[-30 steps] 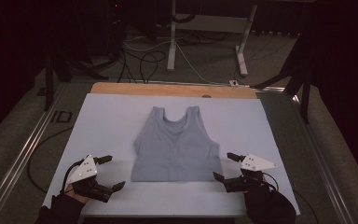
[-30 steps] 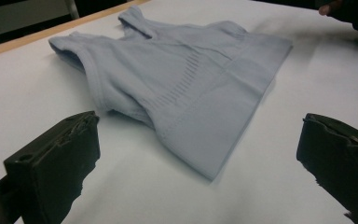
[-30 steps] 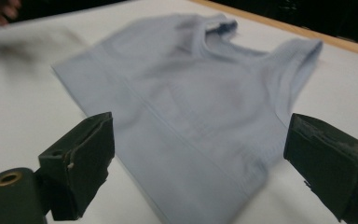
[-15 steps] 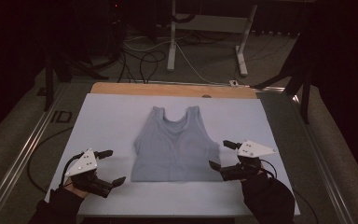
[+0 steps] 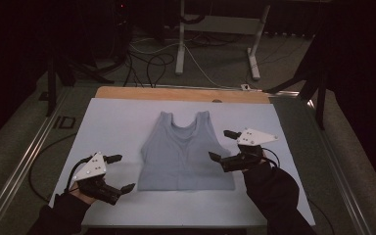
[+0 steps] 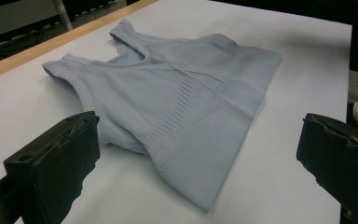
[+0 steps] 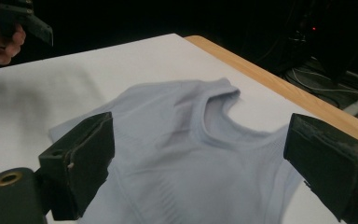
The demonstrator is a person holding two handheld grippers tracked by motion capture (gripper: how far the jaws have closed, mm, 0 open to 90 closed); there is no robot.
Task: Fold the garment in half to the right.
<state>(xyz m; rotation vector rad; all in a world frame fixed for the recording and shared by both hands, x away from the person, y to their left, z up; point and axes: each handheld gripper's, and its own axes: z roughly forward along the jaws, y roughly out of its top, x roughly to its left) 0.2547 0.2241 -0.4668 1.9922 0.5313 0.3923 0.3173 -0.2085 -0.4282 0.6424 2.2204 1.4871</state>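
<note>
tank top (image 5: pixel 185 152) lies flat; sleeves hide hands behind both tongs.

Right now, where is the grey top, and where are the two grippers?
grey top (image 5: pixel 186 156), high view, middle of its front.
left gripper (image 5: pixel 120 172), high view, between its open jaws.
right gripper (image 5: pixel 223 145), high view, between its open jaws.

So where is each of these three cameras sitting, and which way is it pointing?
High view: above the person's side, looking forward and down on the table; both sleeved forearms, left tool and right tool show.
Left gripper view: rides the left tool, facing the tank top from its hem side; its open black jaws show.
Right gripper view: rides the right tool, facing the top's neckline; its open jaws show.
All three share the tank top.
</note>
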